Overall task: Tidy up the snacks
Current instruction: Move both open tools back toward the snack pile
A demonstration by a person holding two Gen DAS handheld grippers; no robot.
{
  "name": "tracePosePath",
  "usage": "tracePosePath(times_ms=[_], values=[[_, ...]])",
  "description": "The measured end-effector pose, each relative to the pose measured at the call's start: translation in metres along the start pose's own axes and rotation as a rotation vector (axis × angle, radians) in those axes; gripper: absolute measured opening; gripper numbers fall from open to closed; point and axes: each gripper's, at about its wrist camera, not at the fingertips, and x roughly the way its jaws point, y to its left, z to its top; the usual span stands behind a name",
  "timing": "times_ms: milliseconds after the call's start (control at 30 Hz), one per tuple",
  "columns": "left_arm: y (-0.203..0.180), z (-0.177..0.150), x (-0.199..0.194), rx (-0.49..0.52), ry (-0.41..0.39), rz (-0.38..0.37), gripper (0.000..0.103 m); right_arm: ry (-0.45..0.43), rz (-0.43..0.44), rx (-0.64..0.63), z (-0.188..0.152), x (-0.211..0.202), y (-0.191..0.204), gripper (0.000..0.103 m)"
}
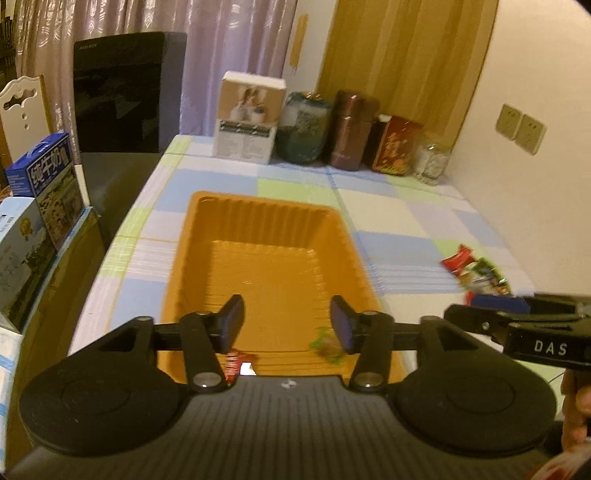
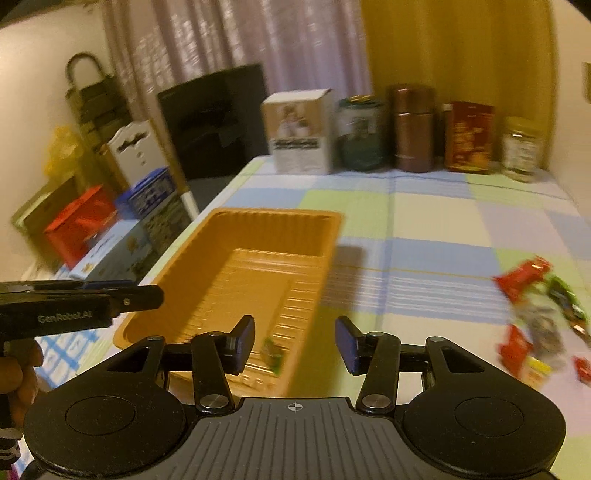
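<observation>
Lying in the ribbed orange tray (image 1: 258, 229), red snack (image 1: 236, 363), green snack (image 1: 327, 343), both claws apart, empty.

A table under a checked pastel cloth (image 1: 388, 206) abuts a cream wall (image 1: 535, 74) bearing two sockets (image 1: 521, 129); pale curtains (image 1: 147, 22) hang behind.
</observation>
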Motion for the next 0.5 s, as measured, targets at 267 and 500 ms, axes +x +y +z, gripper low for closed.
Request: tracePosePath(times_ms=[267, 500], values=[[-0.06, -0.007, -0.013, 0.023, -0.008, -0.065, 0.06, -0.056, -0.124, 0.12, -0.025, -0.071, -0.046, 0.053], [-0.114, -0.018, -0.007, 0.055, 0.015, -0.125, 0.071, -0.081, -0.215, 0.184, -0.043, -0.11, -0.091, 0.056]])
